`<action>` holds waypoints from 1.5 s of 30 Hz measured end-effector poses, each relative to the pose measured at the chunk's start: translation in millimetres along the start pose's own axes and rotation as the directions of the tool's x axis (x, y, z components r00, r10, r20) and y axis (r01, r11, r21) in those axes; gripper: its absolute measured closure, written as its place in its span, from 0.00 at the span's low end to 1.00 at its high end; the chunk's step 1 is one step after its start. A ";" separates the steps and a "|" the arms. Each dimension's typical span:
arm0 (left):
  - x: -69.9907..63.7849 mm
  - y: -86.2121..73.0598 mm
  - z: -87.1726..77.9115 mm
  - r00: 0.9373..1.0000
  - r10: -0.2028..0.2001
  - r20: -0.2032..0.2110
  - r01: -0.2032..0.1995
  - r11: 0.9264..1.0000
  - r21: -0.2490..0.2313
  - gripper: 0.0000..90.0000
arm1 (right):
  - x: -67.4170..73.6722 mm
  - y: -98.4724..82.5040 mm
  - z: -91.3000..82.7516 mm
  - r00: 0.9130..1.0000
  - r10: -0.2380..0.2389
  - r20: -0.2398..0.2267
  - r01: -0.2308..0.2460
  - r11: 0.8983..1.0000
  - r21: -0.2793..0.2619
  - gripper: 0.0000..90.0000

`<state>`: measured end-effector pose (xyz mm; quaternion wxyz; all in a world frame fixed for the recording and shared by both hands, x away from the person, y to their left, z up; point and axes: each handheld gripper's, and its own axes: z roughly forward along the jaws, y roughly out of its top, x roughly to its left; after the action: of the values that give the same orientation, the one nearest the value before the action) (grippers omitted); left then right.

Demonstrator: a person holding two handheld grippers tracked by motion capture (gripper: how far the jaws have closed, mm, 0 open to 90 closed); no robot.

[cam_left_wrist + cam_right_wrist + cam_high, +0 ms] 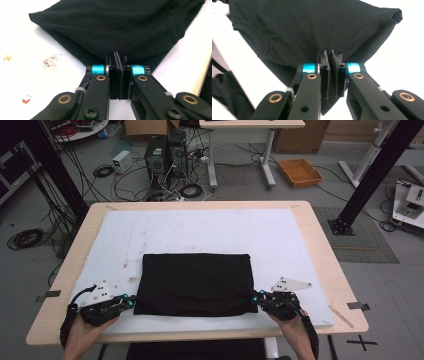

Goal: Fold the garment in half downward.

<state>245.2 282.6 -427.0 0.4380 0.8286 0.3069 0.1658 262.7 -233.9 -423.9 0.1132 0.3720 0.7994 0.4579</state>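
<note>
The table [320, 245] is seen from above and in front, at a distance; the black cloth [195, 282] (shared by all views) is seen close-up along each gripper's jaws.

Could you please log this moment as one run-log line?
left gripper: shut on shirt | right gripper: shut on shirt | shirt: folded, on table

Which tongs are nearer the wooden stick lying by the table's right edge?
Right. The right tongs grip the folded black shirt at its near right corner, close to the wooden stick. The left tongs pinch the shirt's near left corner, across the table.
</note>
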 end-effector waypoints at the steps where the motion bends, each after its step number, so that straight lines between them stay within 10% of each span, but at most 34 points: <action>1: -1.5 0.5 -1.2 1.000 0.004 -0.001 -0.004 1.000 0.001 0.99 | 1.1 0.1 -2.4 1.000 0.002 -0.004 -0.002 1.000 -0.002 0.96; 12: -3.4 -16.4 11.3 0.999 -0.020 0.035 0.017 0.995 0.099 0.99 | -5.0 -18.7 5.1 0.999 0.041 -0.019 -0.039 0.996 0.079 0.96; 18: 2.0 -10.3 -0.6 0.999 -0.034 0.010 0.033 0.998 0.047 0.83 | -5.0 -11.2 2.7 1.000 0.029 -0.007 -0.029 0.999 0.040 0.68; 23: -4.5 0.4 6.2 1.000 -0.003 0.030 0.003 1.000 -0.017 0.82 | -0.9 0.3 3.2 1.000 -0.030 0.009 0.030 0.999 -0.039 0.69; 28: -5.2 -3.5 27.0 0.999 0.004 0.052 -0.007 0.998 0.054 0.83 | 3.3 -1.4 24.5 0.997 -0.075 0.009 0.075 0.997 0.017 0.70; 37: 0.1 -9.5 19.1 0.999 -0.024 0.036 0.022 0.999 0.041 0.70 | -8.0 -7.4 36.7 0.997 -0.061 0.045 0.057 0.994 0.093 0.70; 45: 1.3 -13.8 -1.6 0.998 -0.063 -0.013 0.063 0.997 -0.046 0.42 | -7.0 0.5 37.1 0.995 -0.048 0.083 0.046 0.998 0.032 0.29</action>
<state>240.3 290.3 -437.5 0.4597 0.8070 0.3321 0.1647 287.2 -214.6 -445.2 0.1518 0.3736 0.8094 0.4269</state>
